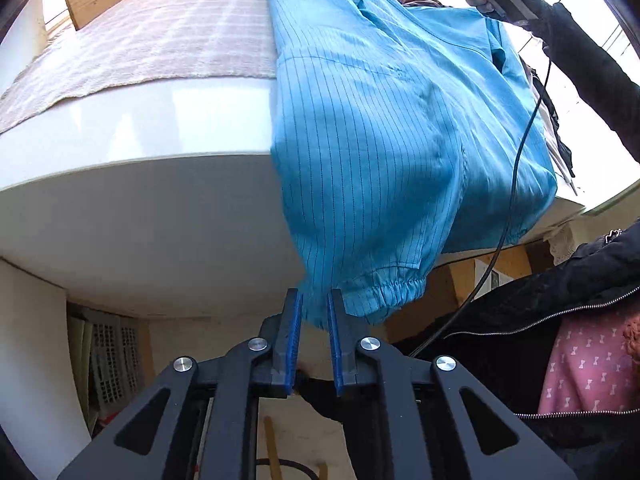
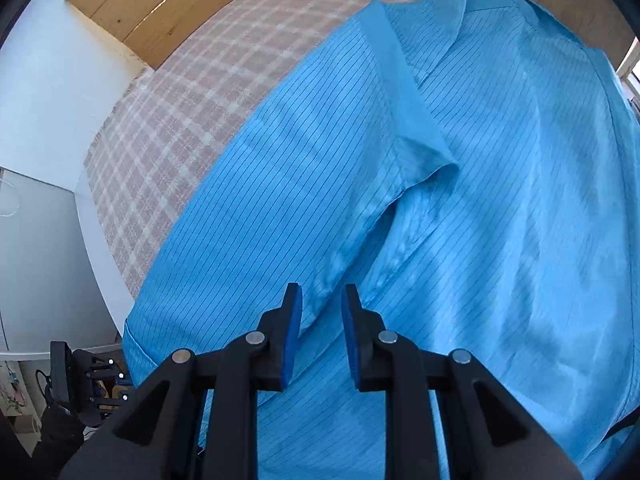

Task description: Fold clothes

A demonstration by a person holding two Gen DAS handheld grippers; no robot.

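Draping over the near edge of the white table [image 1: 132, 136], the thin, limp blue garment [image 1: 380, 128] looks slippery, best pinched at its elastic cuff [image 1: 384, 290] just beyond the left gripper [image 1: 315, 312], whose jaws, like the right gripper's [image 2: 321, 312], stand spread.

Blue garment [image 2: 460, 208], thin dark pinstripes; beige-white checked cloth [image 2: 168, 128]; white table [image 1: 140, 128].
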